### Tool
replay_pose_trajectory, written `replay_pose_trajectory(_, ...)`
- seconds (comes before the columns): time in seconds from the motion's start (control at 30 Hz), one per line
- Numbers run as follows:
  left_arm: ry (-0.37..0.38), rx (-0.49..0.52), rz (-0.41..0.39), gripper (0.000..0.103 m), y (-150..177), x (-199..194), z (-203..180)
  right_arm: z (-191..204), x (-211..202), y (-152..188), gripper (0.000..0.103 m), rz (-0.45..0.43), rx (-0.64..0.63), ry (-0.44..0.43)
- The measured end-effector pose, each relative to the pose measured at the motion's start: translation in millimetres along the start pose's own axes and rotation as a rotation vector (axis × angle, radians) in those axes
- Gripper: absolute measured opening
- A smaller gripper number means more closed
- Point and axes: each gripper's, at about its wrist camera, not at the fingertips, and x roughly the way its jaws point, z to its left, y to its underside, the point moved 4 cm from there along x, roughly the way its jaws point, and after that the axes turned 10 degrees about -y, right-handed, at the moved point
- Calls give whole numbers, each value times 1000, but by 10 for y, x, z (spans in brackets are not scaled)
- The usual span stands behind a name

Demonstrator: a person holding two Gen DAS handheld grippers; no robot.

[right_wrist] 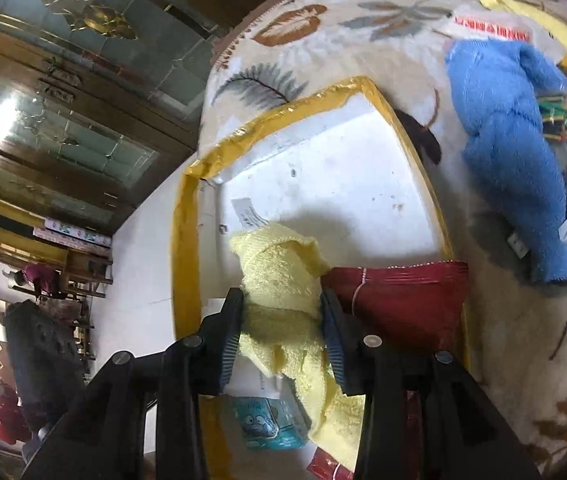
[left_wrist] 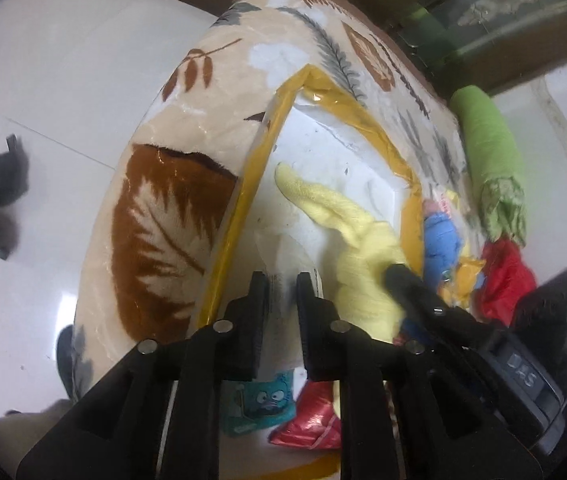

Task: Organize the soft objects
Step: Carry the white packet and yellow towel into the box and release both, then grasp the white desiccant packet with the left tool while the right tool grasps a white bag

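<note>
Right gripper (right_wrist: pixel 281 312) is clamped on the fluffy yellow terry cloth (right_wrist: pixel 279 280), over the white tray with yellow-taped rim (right_wrist: pixel 181 240) just ahead. Left gripper (left_wrist: pixel 280 292), jaws apart, empty, hovers alongside. Best lower gently, clear of the red foil pouch (right_wrist: pixel 403 300) beside its right finger.

The only lettering I can read is "DAS" on the grey body of my other gripper unit (left_wrist: pixel 527 378), at the lower right of my left wrist view. The red strip of characters (right_wrist: pixel 491 28) at the upper right of my right wrist view is too blurred to read.
</note>
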Motion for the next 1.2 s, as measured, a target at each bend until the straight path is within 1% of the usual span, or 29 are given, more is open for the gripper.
replay_pose_trajectory(0.03,19,-9,-12,16,-12,-61,6,61,-92,-10,53,-29,-20,-21)
replay_pose_trajectory(0.07,36,-17,-28,30,-13,-122,15,99,-128,-34,58,-56,-32,-35)
replay_pose_trajectory(0.1,44,-26,-39,42,-6,-172,-2,152,-258,-33,67,-92,-46,-56)
replay_pose_trajectory(0.13,66,-37,-65,54,10,-242,-10,180,-315,-38,69,-108,-51,-70)
replay_pose_trajectory(0.2,82,-44,-108,53,81,-371,-2,229,-487,-10,69,-125,-60,-114)
replay_pose_trajectory(0.23,80,-38,-127,53,101,-423,-23,251,-614,21,69,-134,-86,-112)
replay_pose_trajectory(0.27,77,-19,-165,53,143,-503,-57,255,-713,45,69,-147,-111,-100)
replay_pose_trajectory(0.33,69,12,-228,53,223,-621,-142,246,-1043,144,69,-182,-163,-63)
replay_pose_trajectory(0.37,72,29,-267,53,308,-683,-198,232,-1151,185,69,-191,-183,-43)
replay_pose_trajectory(0.4,76,42,-290,54,379,-712,-250,176,-1346,248,69,-217,-201,-1)
replay_pose_trajectory(0.47,81,84,-300,54,568,-690,-414,40,-1625,323,69,-265,-212,49)
replay_pose_trajectory(0.5,82,107,-287,54,685,-669,-507,-58,-1782,357,69,-290,-204,77)
replay_pose_trajectory(0.53,80,122,-273,54,786,-647,-579,-171,-1913,369,69,-306,-178,79)
replay_pose_trajectory(0.6,81,135,-264,53,938,-618,-696,-414,-2104,348,69,-307,-127,75)
replay_pose_trajectory(0.63,77,146,-273,54,1013,-623,-772,-555,-2187,337,69,-306,-106,89)
replay_pose_trajectory(0.7,71,205,-318,54,1130,-672,-973,-803,-2315,330,69,-319,-71,135)
replay_pose_trajectory(0.77,72,252,-332,54,1172,-678,-1131,-1062,-2408,341,69,-306,-20,156)
replay_pose_trajectory(0.8,73,277,-313,54,1188,-649,-1225,-1208,-2442,348,69,-298,16,139)
replay_pose_trajectory(0.83,92,293,-283,54,1209,-604,-1286,-1352,-2471,369,69,-288,54,125)
replay_pose_trajectory(0.87,110,303,-254,54,1225,-554,-1334,-1469,-2485,383,69,-278,88,123)
replay_pose_trajectory(0.93,122,319,-184,54,1239,-409,-1439,-1678,-2479,406,69,-266,133,136)
replay_pose_trajectory(1.07,110,378,-32,53,1281,-51,-1709,-1952,-2414,424,69,-231,197,141)
replay_pose_trajectory(1.1,103,417,0,53,1287,64,-1818,-2032,-2373,407,69,-217,220,150)
replay_pose_trajectory(1.17,80,459,30,54,1286,207,-1945,-2156,-2308,370,68,-204,245,151)
replay_pose_trajectory(1.2,71,463,49,54,1271,283,-1987,-2222,-2274,338,68,-198,262,160)
